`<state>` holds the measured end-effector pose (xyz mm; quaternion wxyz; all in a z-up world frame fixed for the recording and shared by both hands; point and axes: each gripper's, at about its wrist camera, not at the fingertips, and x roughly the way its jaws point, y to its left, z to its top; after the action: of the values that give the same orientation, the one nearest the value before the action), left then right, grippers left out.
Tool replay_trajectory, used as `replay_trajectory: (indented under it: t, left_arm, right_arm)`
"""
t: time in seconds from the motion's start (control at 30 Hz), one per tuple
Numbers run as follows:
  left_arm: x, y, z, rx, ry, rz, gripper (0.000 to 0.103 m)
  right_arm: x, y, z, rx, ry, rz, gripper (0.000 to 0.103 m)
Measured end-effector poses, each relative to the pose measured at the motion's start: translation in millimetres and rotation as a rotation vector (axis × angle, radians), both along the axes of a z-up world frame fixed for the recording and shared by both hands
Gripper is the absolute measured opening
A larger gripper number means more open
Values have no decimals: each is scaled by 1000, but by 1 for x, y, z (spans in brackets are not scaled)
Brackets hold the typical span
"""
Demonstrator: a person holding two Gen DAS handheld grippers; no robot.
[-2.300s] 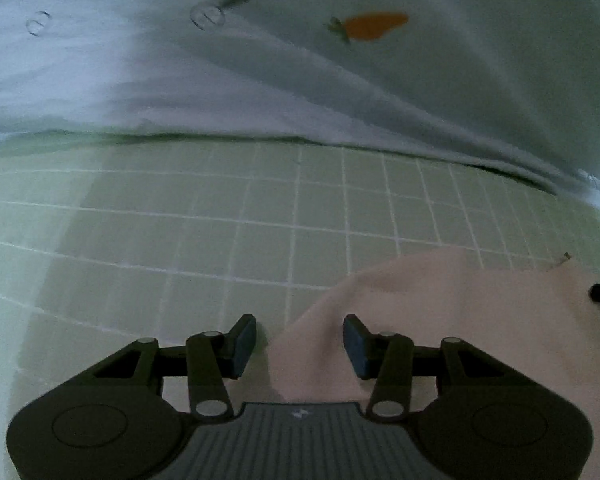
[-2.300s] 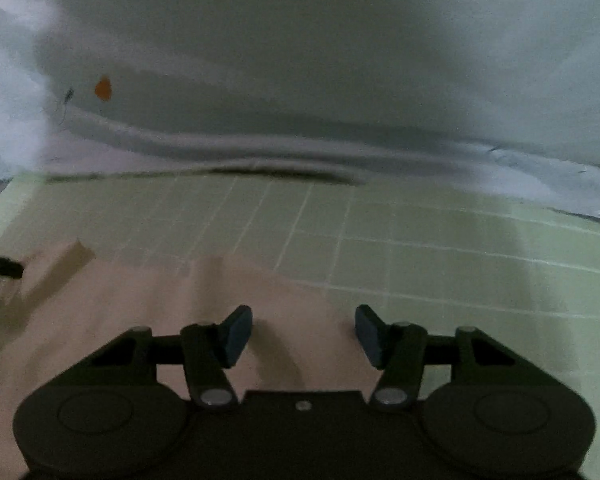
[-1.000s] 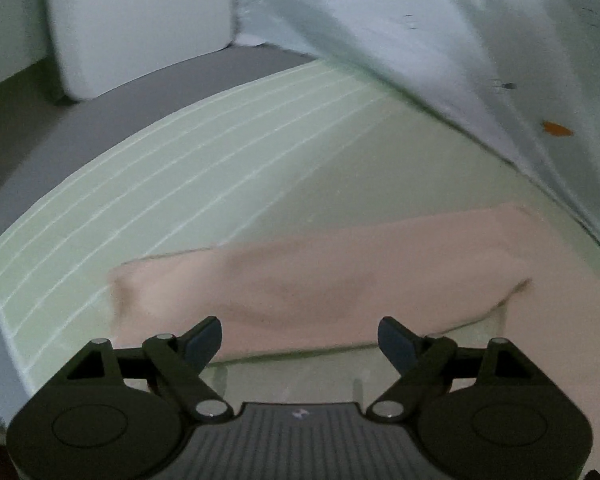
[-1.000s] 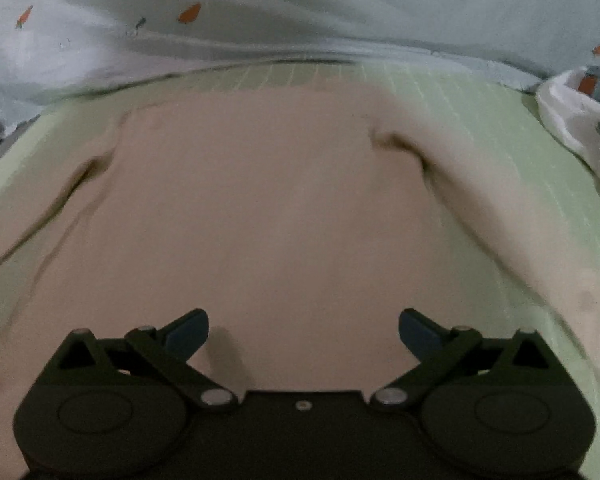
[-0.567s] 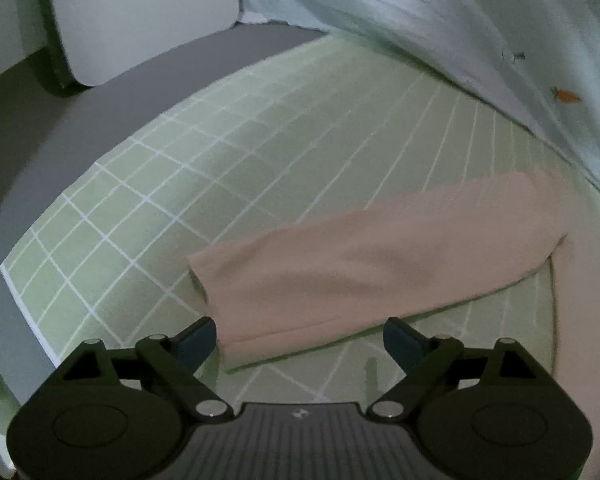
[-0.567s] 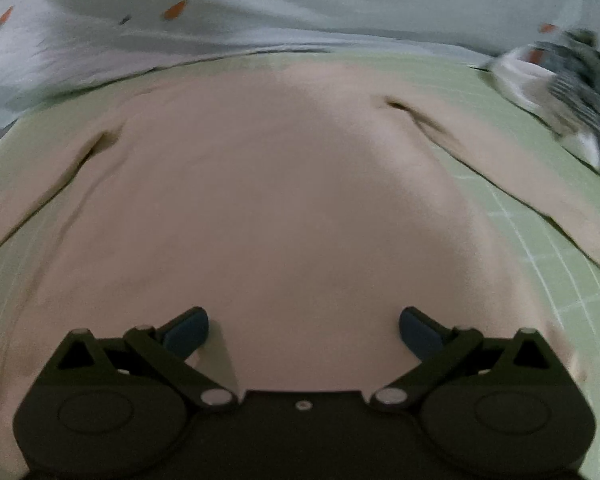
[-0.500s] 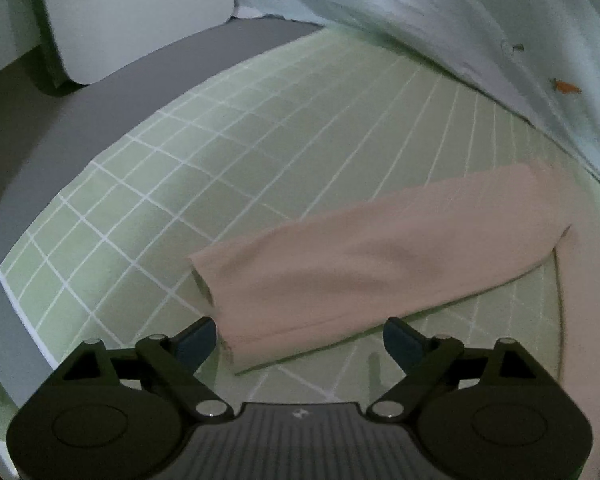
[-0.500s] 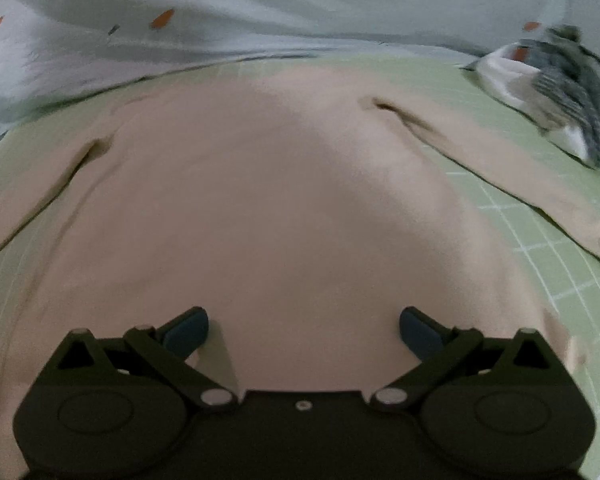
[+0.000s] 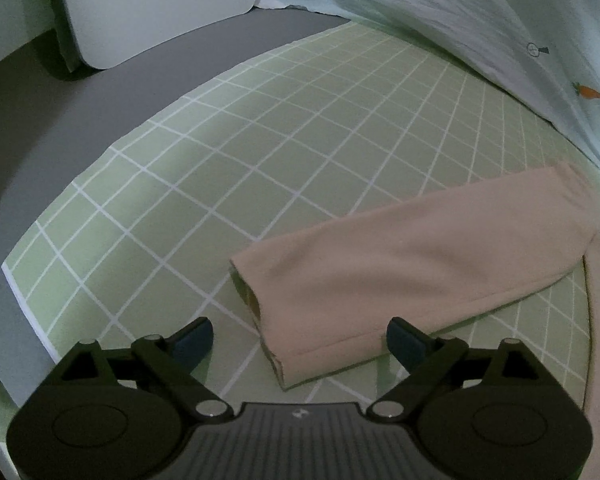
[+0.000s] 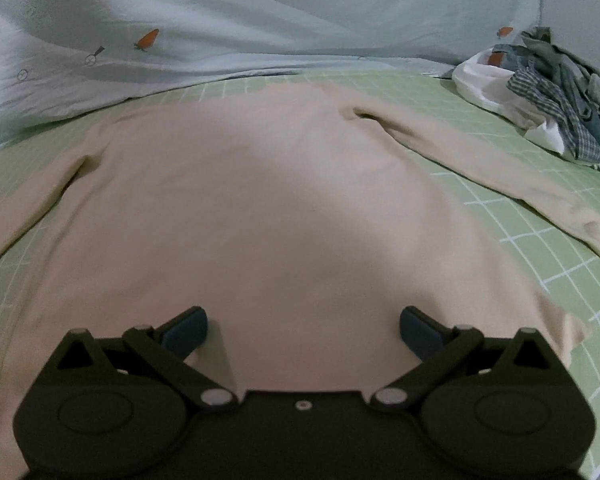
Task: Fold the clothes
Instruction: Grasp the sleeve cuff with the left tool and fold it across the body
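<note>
Left gripper [image 9: 300, 334] fingers spread, empty; sleeve cuff [image 9: 260, 312], lower centre, is seen nearer than 0.5 s earlier. Right gripper [image 10: 303, 326] is held spread over the flat beige sweater [image 10: 268, 208]. No legible writing noted.

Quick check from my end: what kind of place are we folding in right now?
Most likely a bedroom, working on a bed: a green grid-pattern sheet is the surface, a carrot-print duvet is bunched at the far edge, and a beige sweater lies spread flat beside a pile of unfolded clothes.
</note>
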<state>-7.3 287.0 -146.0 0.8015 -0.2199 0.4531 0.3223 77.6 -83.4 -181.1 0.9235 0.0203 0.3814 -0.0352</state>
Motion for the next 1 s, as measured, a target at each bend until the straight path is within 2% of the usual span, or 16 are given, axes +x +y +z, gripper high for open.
replay_trajectory:
  t: [0.13, 0.2, 0.23, 0.3, 0.33, 0.4, 0.5, 0.57, 0.73, 0.83, 0.93, 1.0]
  left_arm:
    - [5, -4, 0, 20, 13, -29, 90]
    - [7, -6, 2, 30, 7, -62, 70]
    - [8, -7, 3, 27, 1, -69, 65]
    - [11, -7, 5, 21, -11, -83, 47]
    - [12, -8, 6, 18, -17, -90, 44]
    - [15, -7, 7, 24, -5, -81, 28]
    - [15, -5, 11, -3, -26, -78, 16]
    - [16, -2, 15, -30, -52, -67, 14]
    - [32, -13, 32, -15, -101, -110, 11]
    - [46, -31, 48, -33, -172, -185, 11]
    - [61, -61, 62, -49, -229, -301, 11]
    - [70, -82, 69, -89, -273, -386, 11]
  right_arm:
    - [-1, 1, -1, -1, -8, -7, 103]
    - [-2, 1, -1, -1, -12, -11, 103]
    - [-2, 2, -1, -1, -13, -11, 103]
    - [-2, 1, -1, -1, -13, -12, 103]
    - [-2, 1, -2, -1, -13, -12, 103]
    - [-2, 1, -1, 0, -13, -14, 103]
    - [-3, 3, -1, -1, -15, -20, 103]
    - [-3, 3, -1, -1, -18, -21, 103]
    - [-4, 2, -2, 0, -22, -18, 103]
    - [-4, 1, -2, 1, -26, -14, 103]
    - [-3, -1, -2, 2, -26, -4, 103]
    - [-3, -2, -2, 3, -25, 3, 103]
